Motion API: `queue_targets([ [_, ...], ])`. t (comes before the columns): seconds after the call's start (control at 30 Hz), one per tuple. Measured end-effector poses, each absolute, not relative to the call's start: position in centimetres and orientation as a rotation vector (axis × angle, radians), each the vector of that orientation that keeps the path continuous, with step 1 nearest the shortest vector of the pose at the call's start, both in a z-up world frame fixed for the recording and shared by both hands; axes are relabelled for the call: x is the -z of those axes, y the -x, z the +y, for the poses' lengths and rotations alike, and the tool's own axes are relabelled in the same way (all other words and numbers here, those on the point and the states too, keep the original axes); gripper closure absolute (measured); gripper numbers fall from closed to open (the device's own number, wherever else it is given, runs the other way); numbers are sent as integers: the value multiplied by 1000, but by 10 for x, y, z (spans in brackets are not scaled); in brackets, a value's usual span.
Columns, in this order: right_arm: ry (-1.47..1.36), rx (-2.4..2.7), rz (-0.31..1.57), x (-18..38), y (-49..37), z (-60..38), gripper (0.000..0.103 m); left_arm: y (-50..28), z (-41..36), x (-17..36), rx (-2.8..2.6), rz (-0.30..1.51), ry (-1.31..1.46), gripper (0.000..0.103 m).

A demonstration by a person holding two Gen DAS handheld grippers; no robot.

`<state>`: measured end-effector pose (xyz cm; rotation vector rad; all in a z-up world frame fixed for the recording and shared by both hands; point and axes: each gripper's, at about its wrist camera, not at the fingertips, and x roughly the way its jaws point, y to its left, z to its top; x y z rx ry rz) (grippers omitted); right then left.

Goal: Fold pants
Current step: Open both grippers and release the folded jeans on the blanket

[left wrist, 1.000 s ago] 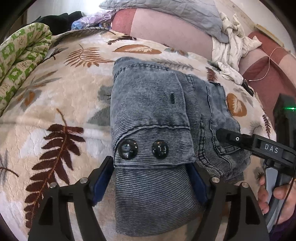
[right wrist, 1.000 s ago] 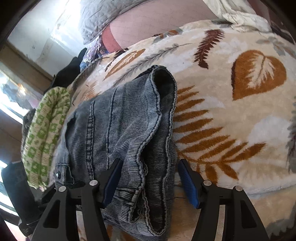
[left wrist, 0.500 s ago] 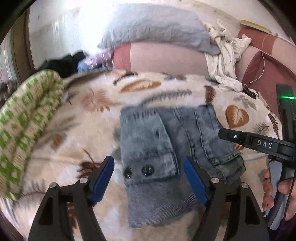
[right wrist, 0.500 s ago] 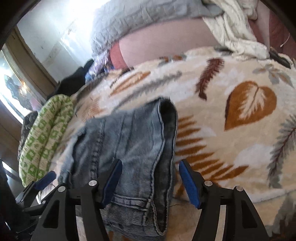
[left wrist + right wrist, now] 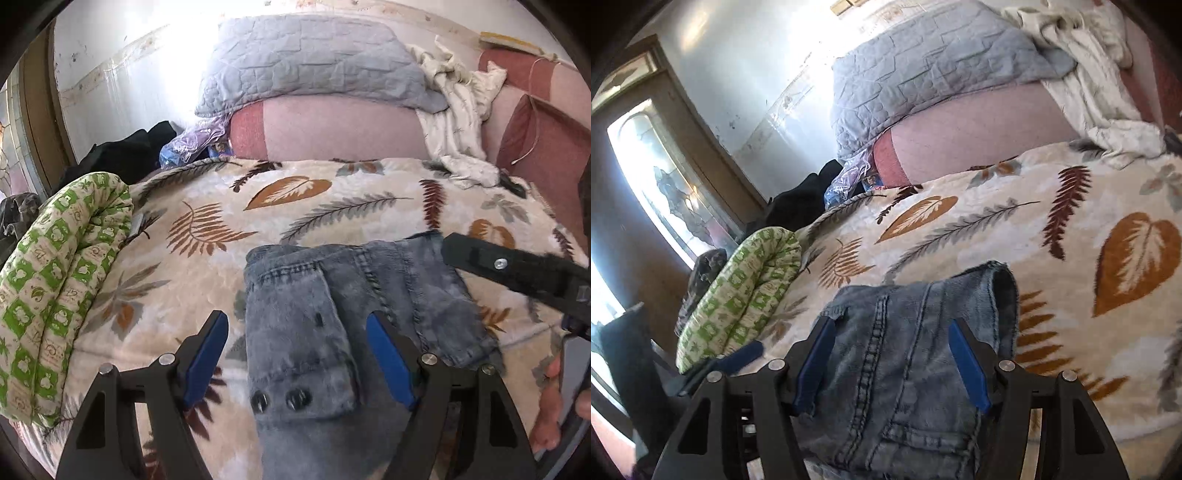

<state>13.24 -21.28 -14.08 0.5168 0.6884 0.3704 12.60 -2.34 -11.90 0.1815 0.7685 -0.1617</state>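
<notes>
We see the folded grey denim pants [image 5: 332, 332] lying at the near edge of the leaf-print blanket [image 5: 207, 236], a rolled green quilt [image 5: 55, 280] to their left. Our left gripper [image 5: 297, 354] and right gripper [image 5: 892, 360] both hang above them, fingers spread and released, grasping nothing.

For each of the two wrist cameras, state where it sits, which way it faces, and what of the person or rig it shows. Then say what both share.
Left wrist: sits on the left hand-held gripper, open over the folded pants, facing the grey pillow; the right hand-held gripper and the person's fingers show at right.
Right wrist: sits on the right hand-held gripper, open over the pants, facing the pillow and the window to the left; the left gripper's blue tip shows lower left.
Shared: pants, leaf-print blanket, green rolled quilt, pillow.
</notes>
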Motion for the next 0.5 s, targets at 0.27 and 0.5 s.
queue_targets([
  [0.27,-602,-357,880,185,-180,-201,33,-151,-27,145,165,876,-200,24],
  [0.5,-706,-326,939,207,-191,-213,33,-154,-26,163,174,903,-199,24],
])
